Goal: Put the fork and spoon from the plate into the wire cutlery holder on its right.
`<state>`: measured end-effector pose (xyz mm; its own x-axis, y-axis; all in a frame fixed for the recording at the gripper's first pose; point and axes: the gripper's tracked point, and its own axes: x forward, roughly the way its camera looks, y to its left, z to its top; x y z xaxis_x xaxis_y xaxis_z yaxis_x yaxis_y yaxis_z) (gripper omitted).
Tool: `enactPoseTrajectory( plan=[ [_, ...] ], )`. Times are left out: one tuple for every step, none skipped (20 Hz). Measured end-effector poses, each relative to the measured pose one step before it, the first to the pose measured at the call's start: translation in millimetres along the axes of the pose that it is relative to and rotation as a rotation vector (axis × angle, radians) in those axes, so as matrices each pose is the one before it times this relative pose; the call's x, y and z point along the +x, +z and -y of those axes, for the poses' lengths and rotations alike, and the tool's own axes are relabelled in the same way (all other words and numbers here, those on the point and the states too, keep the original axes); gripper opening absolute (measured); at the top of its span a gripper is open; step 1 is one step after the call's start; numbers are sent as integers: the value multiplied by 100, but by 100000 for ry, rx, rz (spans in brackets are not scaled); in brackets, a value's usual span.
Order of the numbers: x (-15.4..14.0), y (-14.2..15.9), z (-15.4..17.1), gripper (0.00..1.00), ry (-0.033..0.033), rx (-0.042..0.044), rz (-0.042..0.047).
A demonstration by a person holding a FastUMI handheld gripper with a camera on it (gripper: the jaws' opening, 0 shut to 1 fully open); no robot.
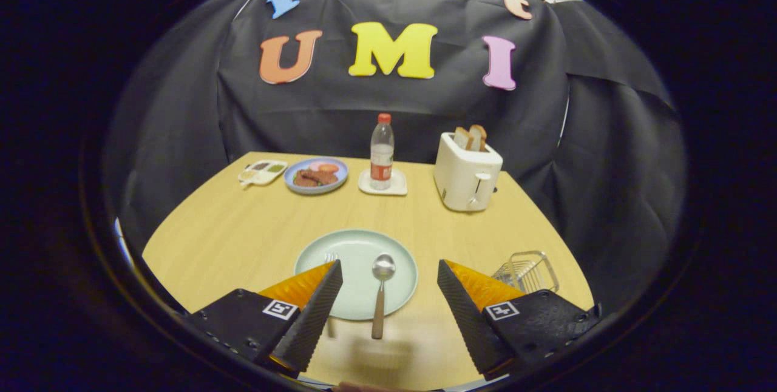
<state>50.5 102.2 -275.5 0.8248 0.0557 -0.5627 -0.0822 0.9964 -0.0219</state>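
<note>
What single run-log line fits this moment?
gripper open, above plate | spoon between fingers | fork on plate | holder empty

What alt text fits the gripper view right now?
The open gripper hovers over a pale green plate, the spoon between its fingers and the fork peeking past the left one. The wire cutlery holder sits right of the plate.

Fork (331, 256) and spoon (381, 292) on plate (397, 258); wire cutlery holder (527, 270) right of it.

gripper (388, 295): fingers wide apart, empty | spoon (380, 292) between them on plate (346, 246) | fork (330, 256) behind left finger
</note>
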Motion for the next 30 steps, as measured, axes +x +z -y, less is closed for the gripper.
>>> enactPoseTrajectory(
  plan=[
    [714, -819, -141, 96, -1187, -1063, -2351],
    [907, -619, -168, 96, -534, -347, -1972],
    [736, -496, -289, 96, 490, 347, -2434],
    [767, -477, -396, 96, 393, 1244, -2073],
    [740, -142, -465, 95, 1017, 1675, -1574],
    [530, -209, -465, 94, 1365, 995, -1431],
    [688, -50, -377, 94, 849, 617, -1536],
    [878, -274, -119, 94, -269, 186, -1933],
    [714, -344, -60, 94, -221, 62, -1999],
    [687, -362, 56, 95, -459, 751, -2225],
    [574, -331, -7, 89, -75, 1236, -2606],
    [652, -99, 159, 86, -805, 1605, -1785],
    [465, -236, 103, 85, -67, 2063, -1888],
    [151, -285, -205, 84, 245, 1599, -1924],
    [342, -305, 270, 76, -1169, 690, -1779],
    [84, -242, -2, 68, -382, 1076, -1527],
    [120, -219, -17, 59, 231, 1091, -1556],
    [74, -387, -52, 55, 158, 963, -1379],
    [60, -168, 115, 52, -127, 806, -1139],
    [78, -183, -12, 47, 93, 820, -755],
    [-55, 33, 32, 37, -567, 6, -52],
    [14, 25, 27, 35, -446, -217, 59],
    [51, -23, 201, 29, -1371, -90, -388],
    [32, -81, 19, 23, -42, 342, -365],
    [141, -51, -269, 19, 1163, 373, -50],
    [-30, -401, 175, 18, -380, -1029, -1974],
    [-390, 387, -44, 9, -451, -900, 337],
    [-29, 2, 8, 9, -37, -1950, -547],
    [-146, 94, 69, 9, 173, -1347, 44],
    [-271, -22, -230, 7, 2015, -627, -705]
  ],
)
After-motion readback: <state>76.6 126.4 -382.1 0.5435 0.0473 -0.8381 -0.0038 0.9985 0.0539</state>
